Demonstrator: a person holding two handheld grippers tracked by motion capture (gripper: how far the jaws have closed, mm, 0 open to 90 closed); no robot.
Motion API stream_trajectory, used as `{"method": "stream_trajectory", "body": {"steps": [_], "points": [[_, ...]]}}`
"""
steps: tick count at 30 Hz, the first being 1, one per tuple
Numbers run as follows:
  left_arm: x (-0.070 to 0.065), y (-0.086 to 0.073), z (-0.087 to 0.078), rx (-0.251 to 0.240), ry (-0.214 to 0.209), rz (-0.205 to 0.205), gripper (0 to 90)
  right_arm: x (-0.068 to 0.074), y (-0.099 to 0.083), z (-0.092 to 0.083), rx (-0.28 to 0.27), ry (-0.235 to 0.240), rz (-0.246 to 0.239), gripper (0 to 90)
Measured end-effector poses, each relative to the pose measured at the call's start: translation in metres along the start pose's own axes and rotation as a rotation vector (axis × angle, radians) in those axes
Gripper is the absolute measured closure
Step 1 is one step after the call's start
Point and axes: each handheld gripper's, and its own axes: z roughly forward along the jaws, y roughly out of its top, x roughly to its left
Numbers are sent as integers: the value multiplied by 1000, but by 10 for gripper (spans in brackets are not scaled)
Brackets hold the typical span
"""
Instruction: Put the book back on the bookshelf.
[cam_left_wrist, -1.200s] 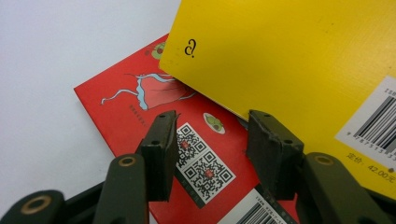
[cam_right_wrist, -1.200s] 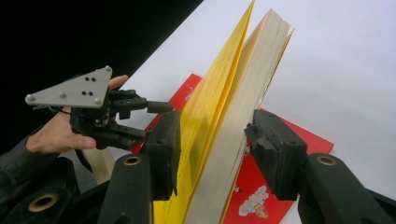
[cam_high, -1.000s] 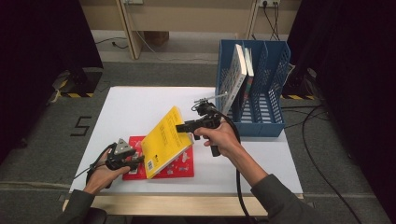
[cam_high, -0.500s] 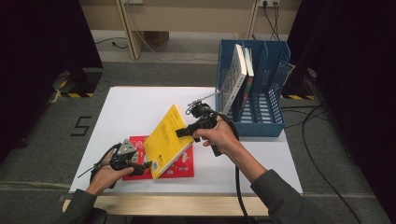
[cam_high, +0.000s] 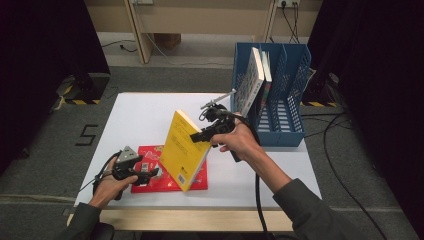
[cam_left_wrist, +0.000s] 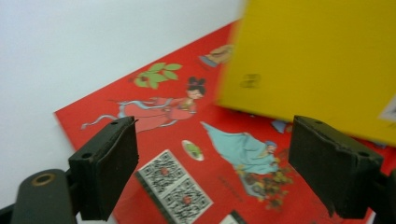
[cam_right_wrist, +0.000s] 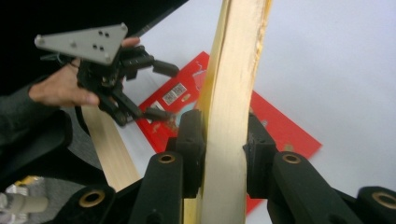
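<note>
Yellow book (cam_high: 185, 149) stands tilted over the front half of the white table (cam_high: 145, 115), lower corner down on or just above the red book (cam_high: 150, 176), upper end leaning up and away toward the blue file rack (cam_high: 289, 107). Its long axis runs from the near lower corner up to the far upper edge. Cover faces left and toward the person; page block faces right.

Right gripper (cam_high: 206, 134) clamps the yellow book at its upper right edge. In the right gripper view the jaws press on both sides of the page block (cam_right_wrist: 229, 126), having just been closing on it.

Left gripper (cam_high: 150, 174) rests low at the red book's left end, jaws wide apart (they have not moved in the last half second), nothing between the pads. In the left gripper view the red cover (cam_left_wrist: 187, 140) lies flat below the jaws, with the yellow book's lower edge (cam_left_wrist: 317, 60) just beyond.

Red book lies flat, long axis along the table's front edge, near that edge.

Open room: bare white table to the left and behind the books. The rack stands at the right far corner, two books upright in its left slots, and a strip of bare table separates it from the right gripper.
</note>
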Motion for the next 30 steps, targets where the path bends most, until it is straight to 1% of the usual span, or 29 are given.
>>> {"method": "stream_trajectory", "body": {"steps": [4, 5, 8, 10, 12, 13, 16, 19, 23, 26, 30], "points": [[12, -4, -1, -2, 37, -31, 153, -3, -2, -14, 17, -47, 3, 750], [14, -5, -1, -1, 46, -44, 154, -4, -3, -18, 24, -58, 2, 752], [23, -7, -2, -9, 89, -74, 153, -6, -6, -29, 34, -95, -4, 757], [28, -9, -3, -8, 119, -91, 154, -9, -9, -36, 38, -124, -3, 757], [33, -12, -4, -4, 140, -104, 153, -12, -12, -44, 41, -150, 2, 757], [34, -13, -4, 0, 154, -105, 153, -13, -14, -48, 43, -159, -1, 757], [36, -15, -3, 6, 175, -111, 153, -19, -21, -61, 42, -189, 17, 757], [37, -15, -3, 13, 184, -113, 153, -24, -29, -74, 37, -227, 34, 756], [38, -15, -4, 10, 193, -122, 153, -33, -42, -86, 45, -269, 46, 755], [41, -15, -4, 14, 211, -130, 153, -39, -52, -93, 38, -284, 69, 754], [43, -16, -4, 34, 242, -116, 152, -44, -61, -97, 26, -281, 90, 754]]}}
